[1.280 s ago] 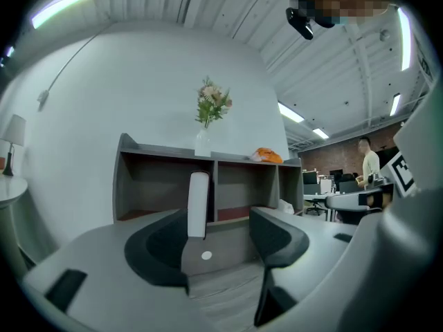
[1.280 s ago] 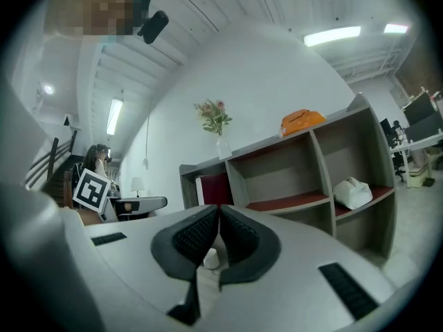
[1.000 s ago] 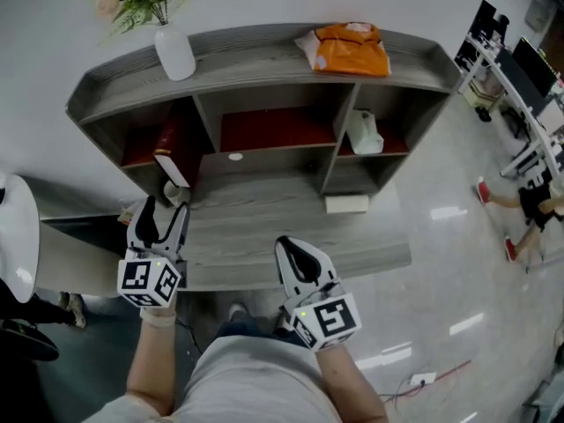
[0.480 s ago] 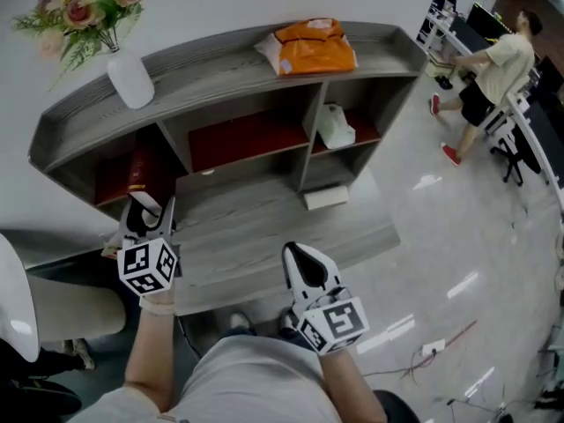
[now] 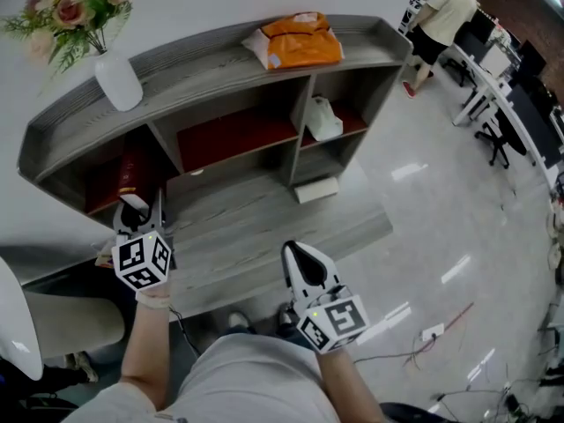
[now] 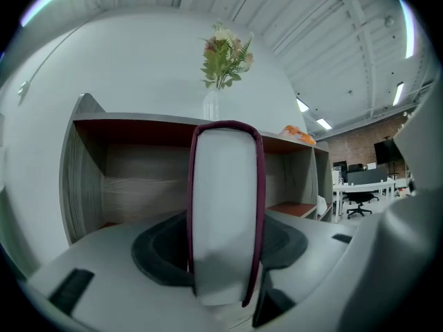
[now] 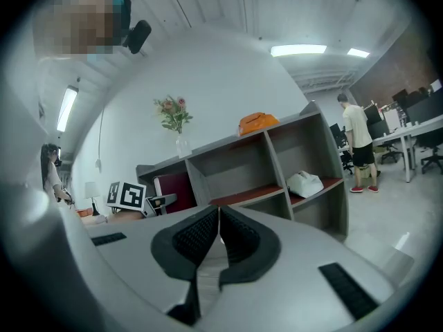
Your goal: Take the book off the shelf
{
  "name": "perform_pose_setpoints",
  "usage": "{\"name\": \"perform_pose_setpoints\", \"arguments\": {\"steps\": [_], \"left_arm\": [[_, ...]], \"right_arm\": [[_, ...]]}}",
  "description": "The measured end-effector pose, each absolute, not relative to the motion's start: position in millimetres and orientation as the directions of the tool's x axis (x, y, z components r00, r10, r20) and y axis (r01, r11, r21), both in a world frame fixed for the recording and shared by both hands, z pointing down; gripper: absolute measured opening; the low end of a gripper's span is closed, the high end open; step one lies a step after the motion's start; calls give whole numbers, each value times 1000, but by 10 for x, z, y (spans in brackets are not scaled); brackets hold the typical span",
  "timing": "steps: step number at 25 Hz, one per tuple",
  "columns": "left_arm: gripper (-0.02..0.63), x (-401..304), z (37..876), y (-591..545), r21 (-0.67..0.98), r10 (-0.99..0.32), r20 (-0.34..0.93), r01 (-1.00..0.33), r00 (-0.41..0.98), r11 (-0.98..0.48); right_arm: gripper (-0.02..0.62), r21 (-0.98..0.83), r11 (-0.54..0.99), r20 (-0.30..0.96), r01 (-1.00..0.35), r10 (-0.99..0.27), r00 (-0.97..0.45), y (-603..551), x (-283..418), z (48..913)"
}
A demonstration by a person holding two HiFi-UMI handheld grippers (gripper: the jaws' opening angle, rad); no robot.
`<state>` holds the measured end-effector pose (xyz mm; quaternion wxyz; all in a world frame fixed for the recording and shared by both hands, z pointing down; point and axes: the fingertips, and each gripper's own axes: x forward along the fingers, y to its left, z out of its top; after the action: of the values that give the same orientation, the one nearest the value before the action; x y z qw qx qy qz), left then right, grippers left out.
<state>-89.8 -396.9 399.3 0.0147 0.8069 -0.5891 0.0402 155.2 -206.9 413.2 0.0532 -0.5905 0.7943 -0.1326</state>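
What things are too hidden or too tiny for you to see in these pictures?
- Title of the book: the left gripper view shows only its page edge; in the head view the shelf top covers most of it.
- The white bundle: head view, too small to say what it is.
- The orange bag: its wrapping hides what is inside.
- The person far off: head view, partly cut off by the top edge.

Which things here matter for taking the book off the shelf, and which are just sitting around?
Job: book, shelf, left claw, whose jaws have just been closing on the book.
Lying about: flower vase, orange bag, white bundle, white box.
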Motion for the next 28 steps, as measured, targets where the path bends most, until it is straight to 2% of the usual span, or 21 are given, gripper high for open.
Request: {"name": "perform_pose_setpoints", "arguments": {"steps": [11, 28], "left_arm": [[224, -1014, 3937, -3673, -19, -942, 71, -944, 327, -329], [219, -1542, 3744, -2745, 18, -936, 38, -937, 350, -350]], "right_arm": [[20, -244, 304, 86, -921, -939, -332, -1992, 1355, 4166], [20, -282, 512, 61, -812, -835, -547, -2234, 533, 4183]]}}
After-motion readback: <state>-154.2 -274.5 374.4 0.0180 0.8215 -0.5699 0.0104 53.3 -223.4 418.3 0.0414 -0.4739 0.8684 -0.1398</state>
